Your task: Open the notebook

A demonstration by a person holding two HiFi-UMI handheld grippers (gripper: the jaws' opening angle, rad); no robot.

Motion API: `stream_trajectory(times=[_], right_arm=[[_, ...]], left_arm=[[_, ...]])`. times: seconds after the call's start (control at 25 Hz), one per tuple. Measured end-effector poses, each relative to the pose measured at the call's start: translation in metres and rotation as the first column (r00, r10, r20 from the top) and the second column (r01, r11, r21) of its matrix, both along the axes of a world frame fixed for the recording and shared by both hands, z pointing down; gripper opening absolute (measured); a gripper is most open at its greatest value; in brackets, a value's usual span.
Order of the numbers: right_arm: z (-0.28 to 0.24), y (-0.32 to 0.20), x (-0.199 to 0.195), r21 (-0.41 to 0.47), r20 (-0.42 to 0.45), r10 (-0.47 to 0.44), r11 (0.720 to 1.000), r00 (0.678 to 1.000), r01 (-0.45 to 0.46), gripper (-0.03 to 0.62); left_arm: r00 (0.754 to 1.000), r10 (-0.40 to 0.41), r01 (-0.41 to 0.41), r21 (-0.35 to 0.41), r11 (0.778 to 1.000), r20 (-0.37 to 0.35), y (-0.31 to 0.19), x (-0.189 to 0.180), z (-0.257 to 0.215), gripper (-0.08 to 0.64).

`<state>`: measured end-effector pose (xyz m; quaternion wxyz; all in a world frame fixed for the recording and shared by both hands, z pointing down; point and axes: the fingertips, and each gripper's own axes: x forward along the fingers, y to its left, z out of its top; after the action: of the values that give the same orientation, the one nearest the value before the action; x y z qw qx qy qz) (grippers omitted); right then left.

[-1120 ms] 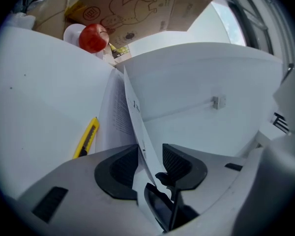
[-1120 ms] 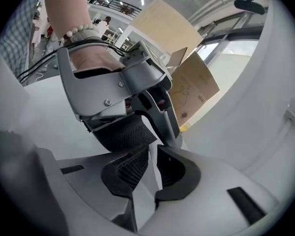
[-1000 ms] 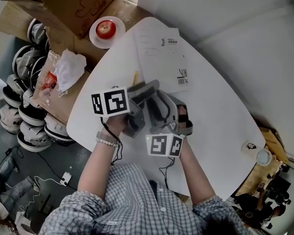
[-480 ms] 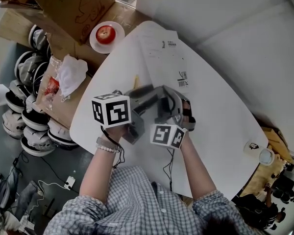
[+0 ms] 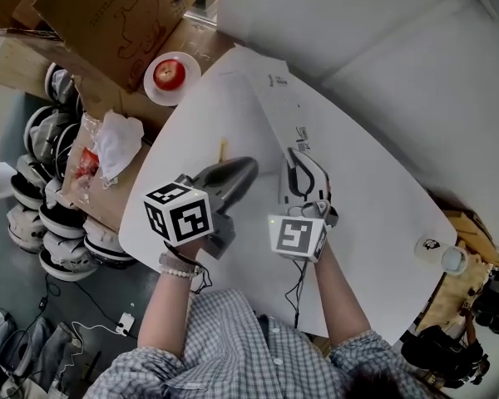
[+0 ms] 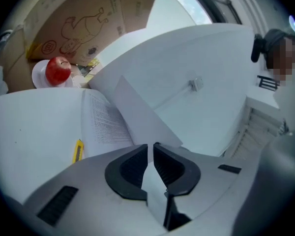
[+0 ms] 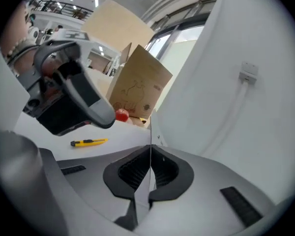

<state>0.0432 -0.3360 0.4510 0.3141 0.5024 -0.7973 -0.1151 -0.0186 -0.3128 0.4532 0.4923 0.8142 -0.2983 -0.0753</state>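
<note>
The white notebook (image 5: 262,90) lies at the far side of the white table (image 5: 382,223). Its barcode-printed cover (image 5: 302,135) stands lifted along a fold. My right gripper (image 5: 298,158) (image 7: 150,154) has just been closing. It is shut on that thin sheet, which shows edge-on between the pads. My left gripper (image 5: 248,166) (image 6: 150,149) has also just been closing. It is shut on a blank white sheet (image 6: 137,114) that rises from its pads. A printed page (image 6: 101,122) lies flat to the left of that sheet.
A yellow utility knife (image 5: 222,150) (image 7: 88,142) lies just left of the notebook. A red apple (image 5: 168,73) sits on a plate beside a cardboard box (image 5: 116,15) at the back left. A paper cup (image 5: 445,258) stands off the table's right end, and helmets (image 5: 58,223) are stacked on the floor at left.
The two grippers were close together near the notebook's edge. They have drawn apart and risen, the right one going right, and each now has a sheet between closed jaws.
</note>
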Motion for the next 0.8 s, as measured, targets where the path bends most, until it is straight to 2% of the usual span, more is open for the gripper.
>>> stream_trajectory(times=[0.12, 0.32, 0.6, 0.8], right_arm=[[-0.015, -0.006, 0.018, -0.01, 0.085, 0.081, 0.997, 0.993, -0.081, 0.023], [-0.028, -0.013, 0.046, 0.006, 0.147, 0.164, 0.986, 0.975, -0.167, 0.023], [-0.033, -0.024, 0.077, 0.061, 0.138, 0.242, 0.966, 0.96, -0.252, 0.023], [-0.026, -0.034, 0.105, 0.092, 0.064, 0.298, 0.949, 0.952, -0.303, 0.023]], left_arm=[[0.999, 0.017, -0.016, -0.01, 1.0, 0.044, -0.001, 0.006, 0.012, 0.034], [0.986, 0.047, -0.037, -0.068, 0.997, 0.16, -0.003, 0.01, 0.047, 0.018], [0.957, 0.086, -0.056, -0.112, 0.992, 0.278, -0.004, 0.016, 0.076, 0.014], [0.954, 0.099, -0.072, -0.104, 0.992, 0.284, -0.005, 0.021, 0.076, 0.009]])
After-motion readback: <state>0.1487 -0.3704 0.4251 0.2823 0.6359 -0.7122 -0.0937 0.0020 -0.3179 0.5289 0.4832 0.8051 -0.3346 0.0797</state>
